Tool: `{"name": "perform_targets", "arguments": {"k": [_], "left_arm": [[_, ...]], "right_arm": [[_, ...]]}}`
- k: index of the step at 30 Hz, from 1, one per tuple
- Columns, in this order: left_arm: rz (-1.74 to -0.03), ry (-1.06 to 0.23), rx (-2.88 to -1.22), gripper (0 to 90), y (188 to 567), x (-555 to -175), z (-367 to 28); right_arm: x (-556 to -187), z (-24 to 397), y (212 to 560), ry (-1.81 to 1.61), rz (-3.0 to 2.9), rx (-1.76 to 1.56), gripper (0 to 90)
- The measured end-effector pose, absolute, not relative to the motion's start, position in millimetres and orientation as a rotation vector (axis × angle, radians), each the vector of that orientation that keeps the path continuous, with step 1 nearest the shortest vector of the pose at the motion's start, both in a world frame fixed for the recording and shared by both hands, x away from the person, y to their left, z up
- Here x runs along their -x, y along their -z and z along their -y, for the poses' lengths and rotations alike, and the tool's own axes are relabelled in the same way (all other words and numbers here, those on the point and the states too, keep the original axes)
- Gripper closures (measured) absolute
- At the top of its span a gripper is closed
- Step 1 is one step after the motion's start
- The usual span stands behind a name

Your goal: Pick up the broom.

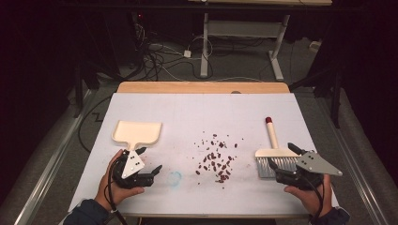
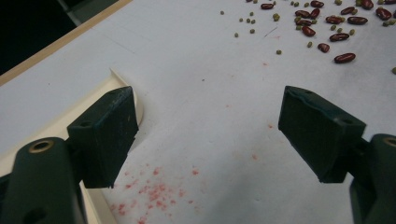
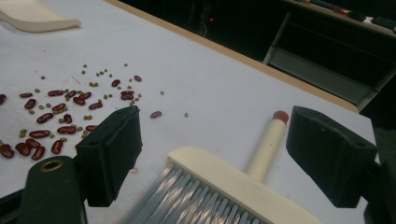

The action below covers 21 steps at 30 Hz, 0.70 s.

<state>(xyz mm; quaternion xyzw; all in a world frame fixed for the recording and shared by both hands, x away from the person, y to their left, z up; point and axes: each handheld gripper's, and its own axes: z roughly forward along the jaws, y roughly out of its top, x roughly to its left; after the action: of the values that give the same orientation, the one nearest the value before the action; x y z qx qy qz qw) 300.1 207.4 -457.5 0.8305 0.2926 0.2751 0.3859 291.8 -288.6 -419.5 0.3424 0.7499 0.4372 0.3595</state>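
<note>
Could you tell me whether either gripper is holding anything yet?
Nothing is held: the left gripper is open beside the dustpan, the right gripper open around the brush.

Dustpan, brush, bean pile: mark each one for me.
dustpan (image 1: pixel 137 131), high view, on the flat tray of the pan
brush (image 1: pixel 276 153), high view, on the cream head above the bristles
bean pile (image 1: pixel 215 161), high view, on the middle of the scatter
</note>
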Motion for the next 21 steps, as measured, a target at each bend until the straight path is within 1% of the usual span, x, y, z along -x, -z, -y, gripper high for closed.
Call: {"name": "perform_targets", "arguments": {"k": [13,17,21], "left_arm": [[-0.759,-0.697,-2.128,19.4,460,-300,-207],[-0.761,-0.697,-2.133,19.7,459,-299,-206],[-0.756,-0.691,-2.145,20.0,461,-302,-204]], "right_arm": [[-305,293,415,-1.067,-1.931,-0.987,19.1],[-316,295,410,-1.047,-1.942,-1.058,19.1],[-334,298,404,-0.982,-1.956,-1.131,21.6]]}}
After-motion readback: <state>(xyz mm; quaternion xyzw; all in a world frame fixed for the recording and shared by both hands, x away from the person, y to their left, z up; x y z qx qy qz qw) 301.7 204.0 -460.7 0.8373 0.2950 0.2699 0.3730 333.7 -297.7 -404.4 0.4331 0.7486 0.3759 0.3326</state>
